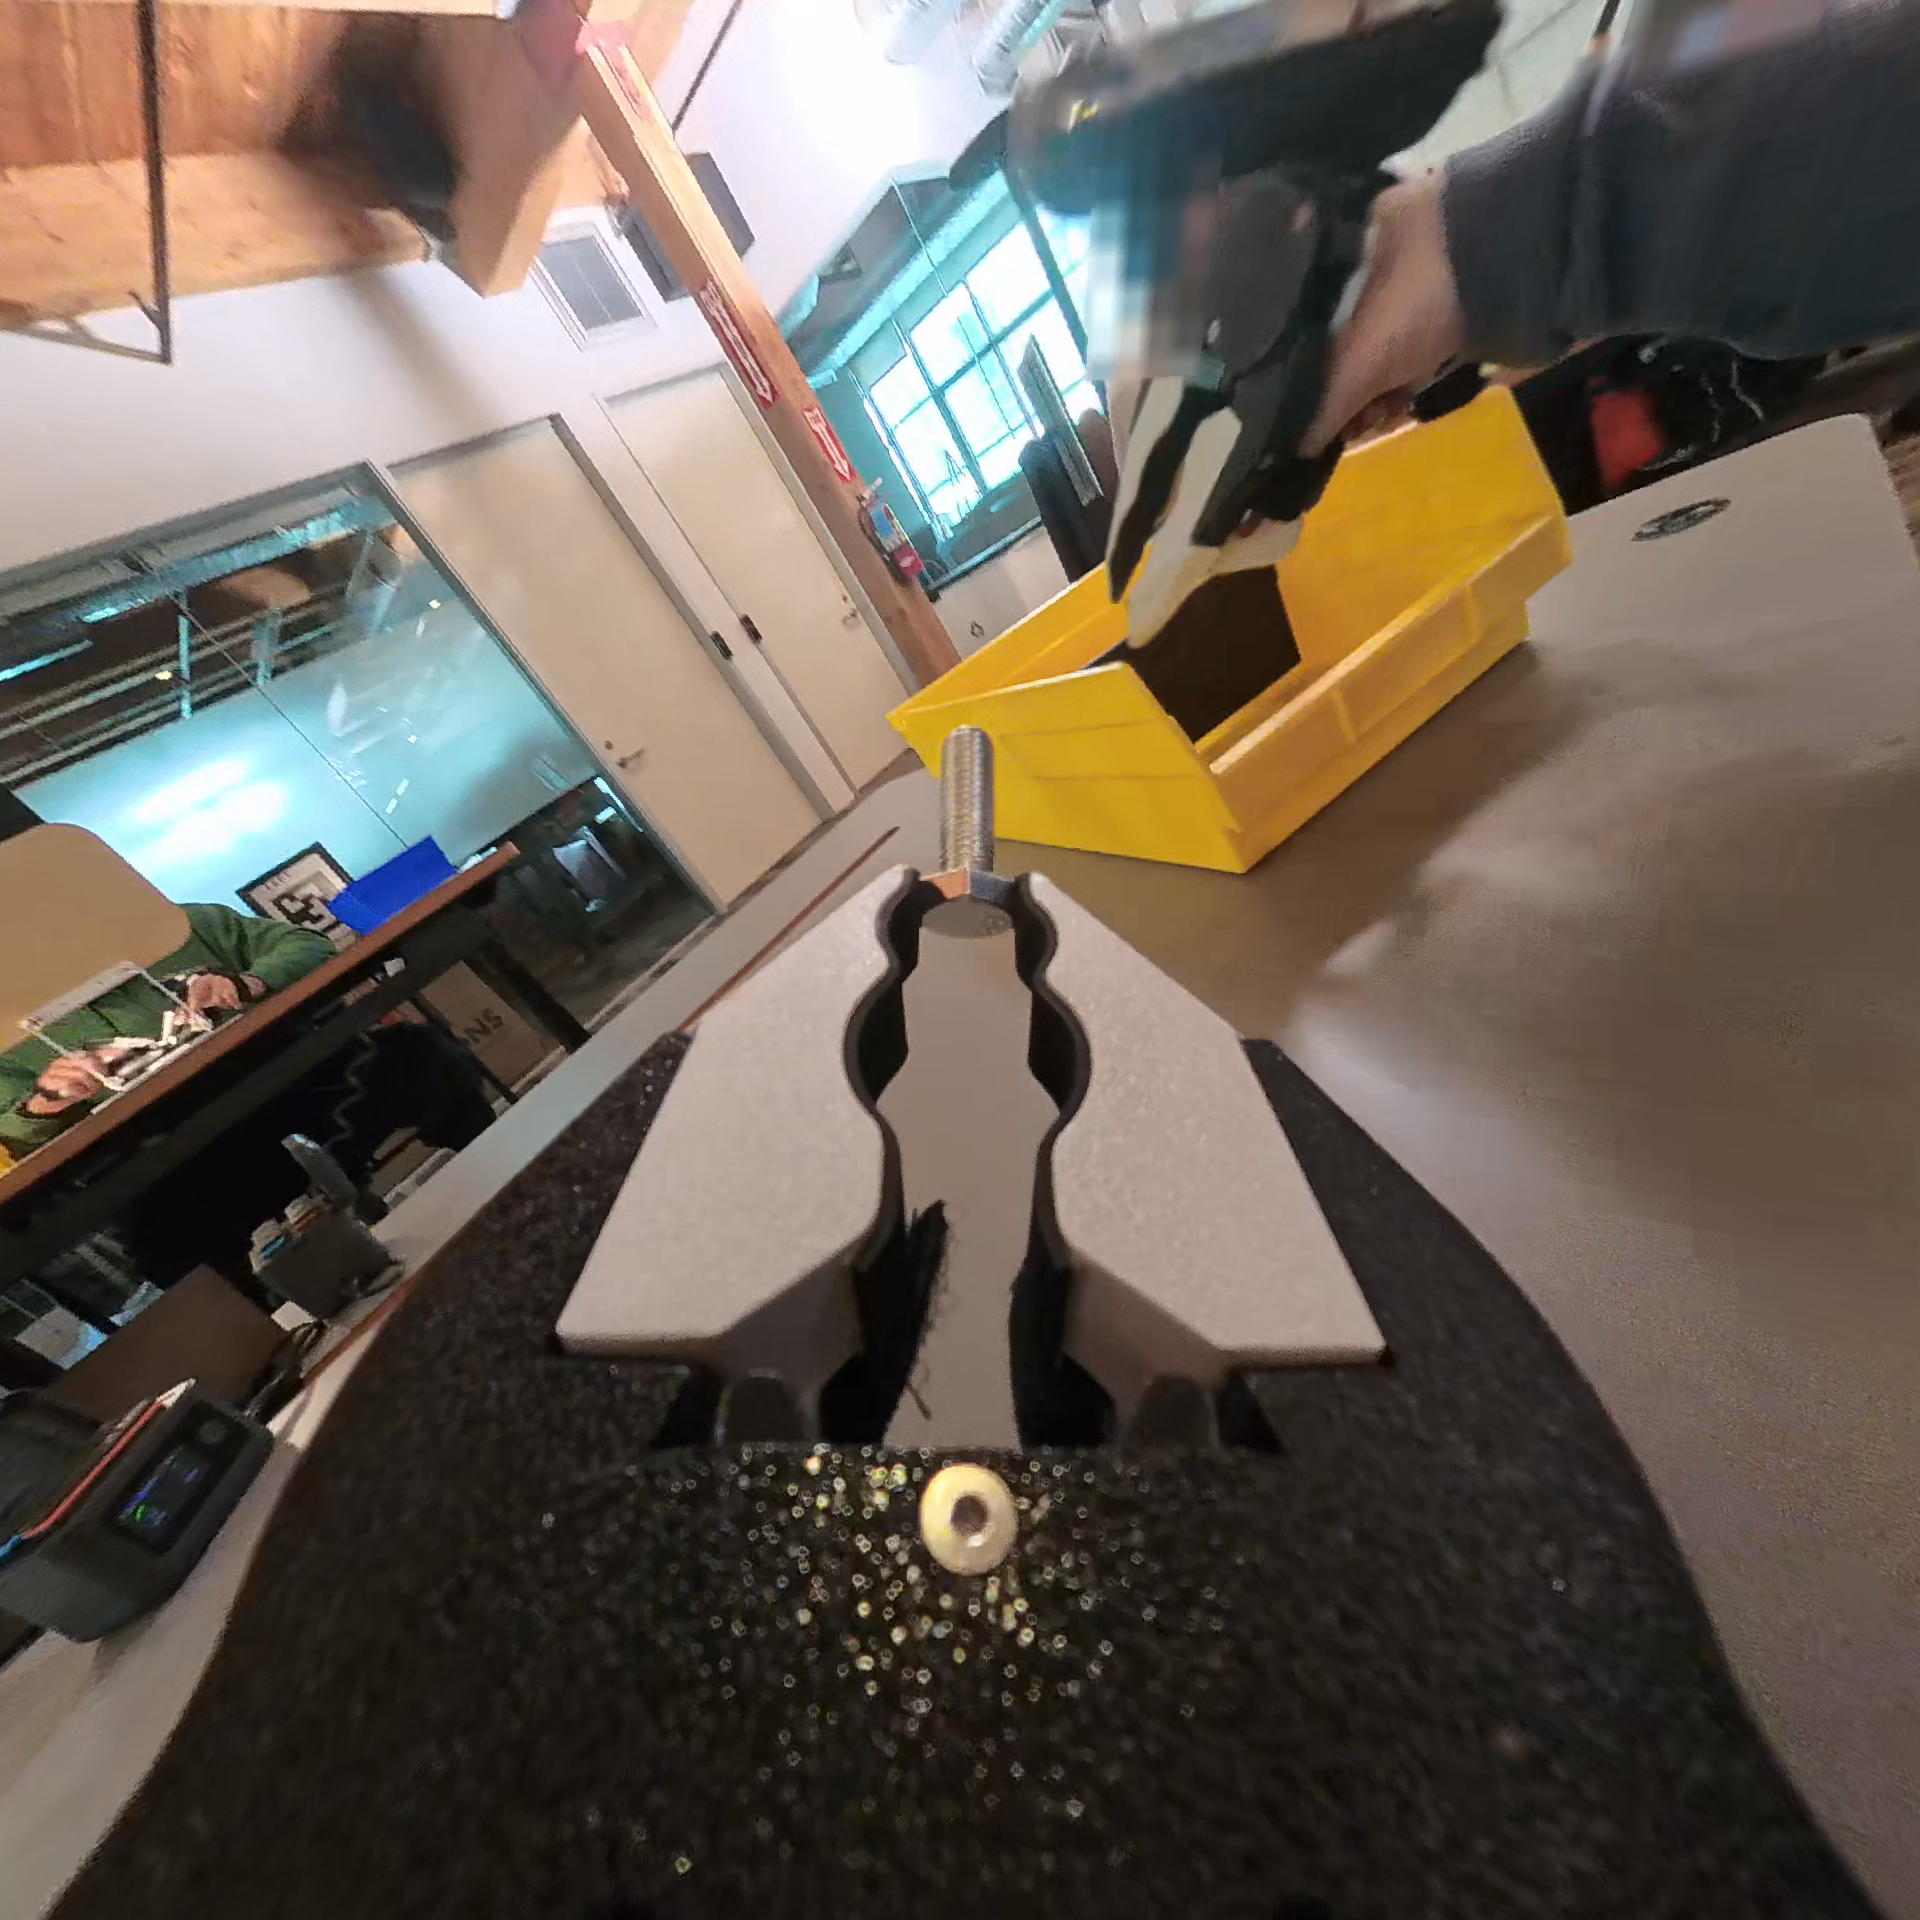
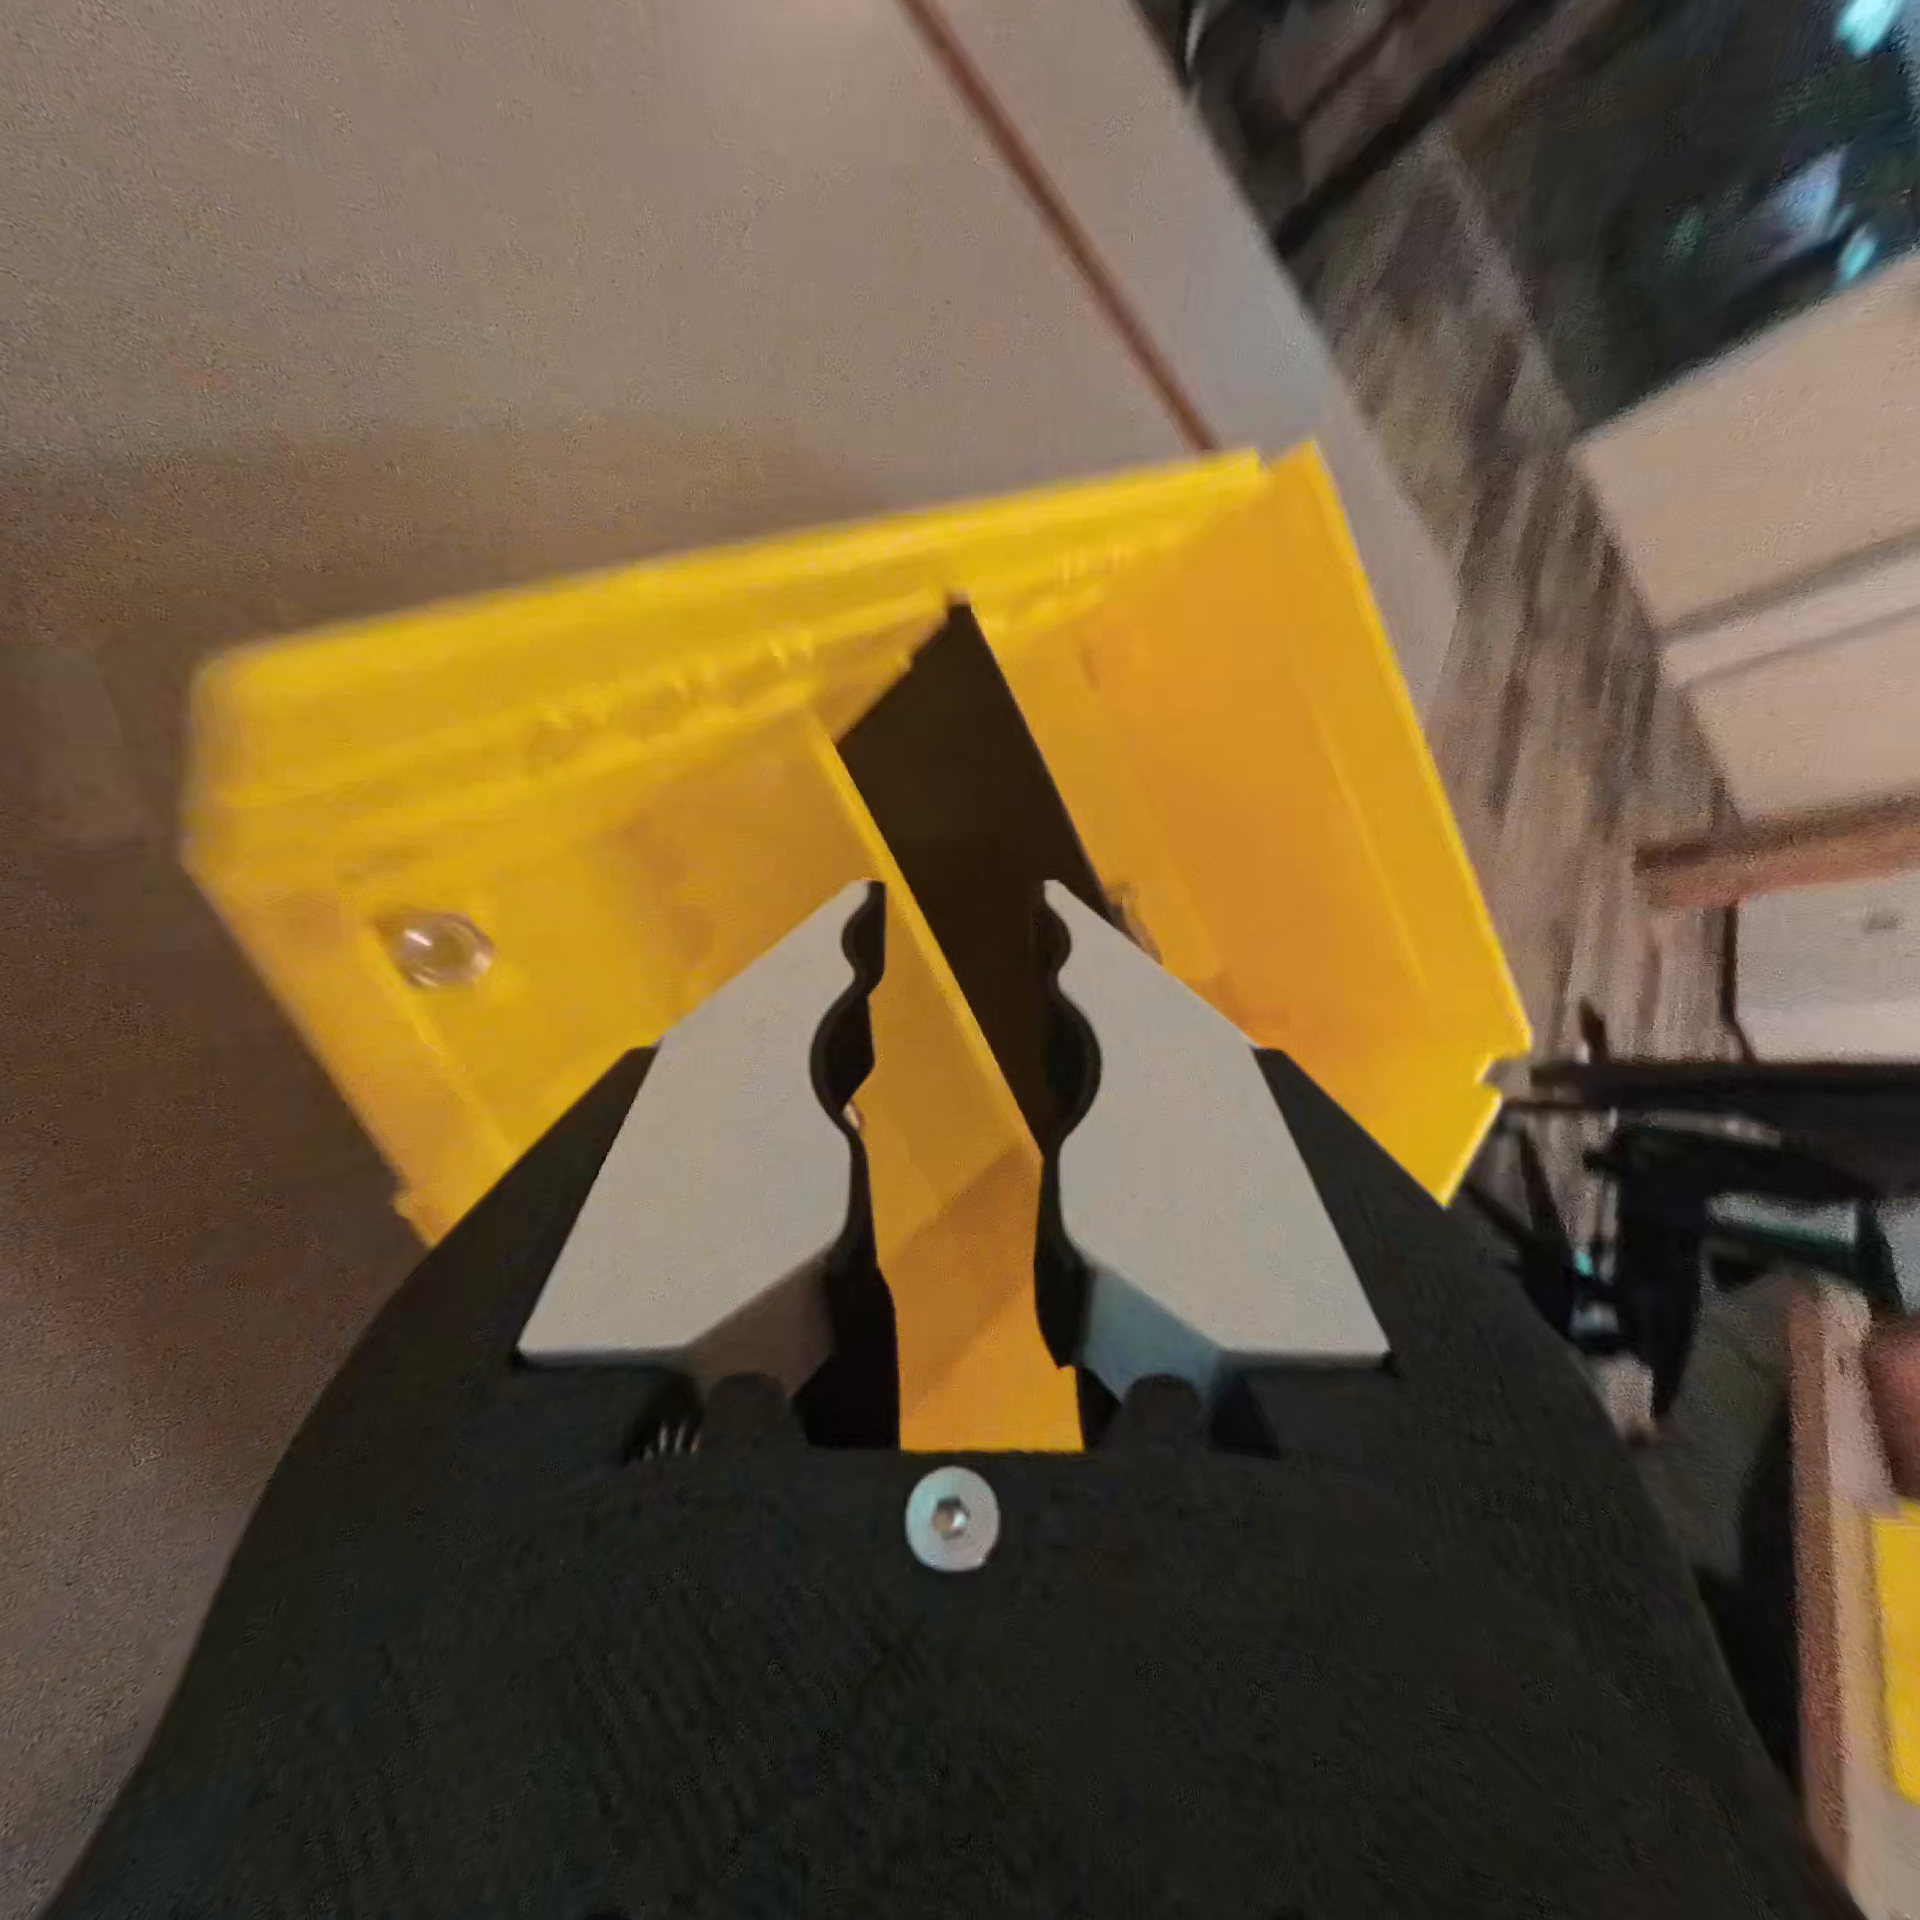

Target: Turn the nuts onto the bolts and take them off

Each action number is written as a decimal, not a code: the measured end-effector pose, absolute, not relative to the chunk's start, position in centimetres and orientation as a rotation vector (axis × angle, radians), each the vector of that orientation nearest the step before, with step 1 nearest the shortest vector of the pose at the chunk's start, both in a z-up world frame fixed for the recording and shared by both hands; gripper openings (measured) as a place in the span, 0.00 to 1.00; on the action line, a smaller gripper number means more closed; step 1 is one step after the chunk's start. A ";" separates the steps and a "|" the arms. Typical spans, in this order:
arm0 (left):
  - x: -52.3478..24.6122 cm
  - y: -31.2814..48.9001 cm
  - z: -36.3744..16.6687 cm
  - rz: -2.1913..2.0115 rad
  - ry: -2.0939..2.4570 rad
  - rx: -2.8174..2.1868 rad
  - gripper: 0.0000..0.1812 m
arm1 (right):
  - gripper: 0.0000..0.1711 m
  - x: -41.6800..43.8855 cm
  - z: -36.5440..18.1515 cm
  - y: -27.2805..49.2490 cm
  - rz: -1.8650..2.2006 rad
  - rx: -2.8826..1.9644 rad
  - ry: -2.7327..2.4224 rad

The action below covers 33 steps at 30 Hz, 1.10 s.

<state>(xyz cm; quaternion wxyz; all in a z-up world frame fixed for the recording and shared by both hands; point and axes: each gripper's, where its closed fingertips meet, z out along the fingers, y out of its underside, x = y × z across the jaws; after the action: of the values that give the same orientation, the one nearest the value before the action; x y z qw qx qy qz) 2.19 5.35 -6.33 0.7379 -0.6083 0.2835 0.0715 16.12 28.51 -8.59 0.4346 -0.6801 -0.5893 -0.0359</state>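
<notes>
My left gripper (image 1: pixel 971 896) is shut on the hex head of a silver bolt (image 1: pixel 966 795). The bolt's threaded shank stands upright above the fingertips, with no nut on it. My right gripper (image 2: pixel 961 894) is open and empty. It hangs over a yellow bin (image 2: pixel 727 665) with a black divider (image 2: pixel 966 779). A silver nut (image 2: pixel 436 951) lies in the bin's left compartment. A second shiny piece (image 2: pixel 1127 909) shows beside my right finger, partly hidden. In the left wrist view the right gripper (image 1: pixel 1153 582) points down into the bin (image 1: pixel 1351 707), blurred and held by a hand.
The bin stands on a grey table (image 1: pixel 1558 987), beyond and to the right of the bolt. A small dark device with a screen (image 1: pixel 156 1496) lies at the lower left. A person in green (image 1: pixel 208 966) sits at another desk far to the left. Across from one pair of fingers to the other is roughly 25 centimetres. From my right tips it is roughly 11 centimetres to the silver nut (image 2: pixel 436 951); from my left, 20 centimetres.
</notes>
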 end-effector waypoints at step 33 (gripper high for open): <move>2.7 5.5 -6.2 -0.059 0.435 -1.497 0.50 | 0.14 17.0 -10.9 40.7 0.244 -2.273 -1.111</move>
<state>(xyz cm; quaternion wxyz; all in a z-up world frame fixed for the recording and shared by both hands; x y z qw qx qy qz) 2.67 5.48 -6.19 0.7108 -0.6750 0.1961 -0.0268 17.03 40.71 -10.93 0.2954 -0.8544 -0.4175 0.0916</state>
